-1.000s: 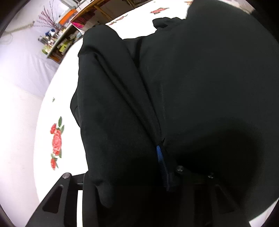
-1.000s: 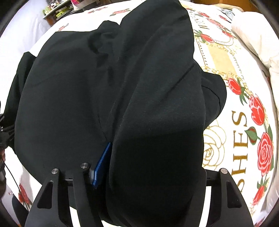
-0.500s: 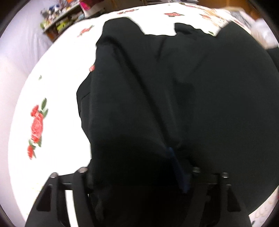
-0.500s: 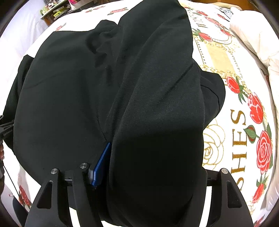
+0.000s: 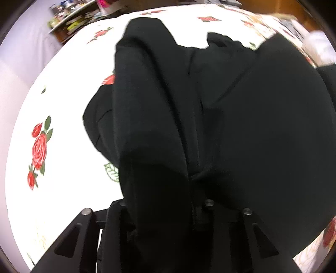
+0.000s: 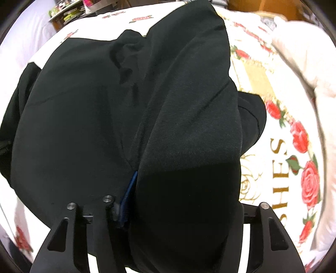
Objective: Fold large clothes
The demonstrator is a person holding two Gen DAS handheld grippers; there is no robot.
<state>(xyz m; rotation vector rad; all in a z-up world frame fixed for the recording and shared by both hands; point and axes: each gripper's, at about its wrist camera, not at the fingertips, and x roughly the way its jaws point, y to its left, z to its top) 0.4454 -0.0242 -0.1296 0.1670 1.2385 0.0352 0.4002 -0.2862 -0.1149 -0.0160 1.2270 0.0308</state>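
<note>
A large black garment point(image 5: 241, 117) lies on a white bedspread with red roses point(image 5: 63, 88). Both grippers hold its near edge. My left gripper point(image 5: 189, 189) is shut on the cloth, which drapes over and hides its fingertips; a folded sleeve side point(image 5: 142, 100) runs away on the left. My right gripper point(image 6: 134, 184) is shut on the garment point(image 6: 94, 109), with one blue pad point(image 6: 129, 191) showing; a thick fold point(image 6: 189, 117) hangs over its right finger.
The bedspread point(image 6: 279, 168) shows gold lettering and roses on the right. A white pillow point(image 6: 304, 58) lies at the far right. A cluttered shelf point(image 5: 84, 14) stands beyond the bed's far left edge.
The left gripper has swung round with the cloth, so the bed's far edge and right side come into view and its blue pad is now covered. The right view has barely shifted.
</note>
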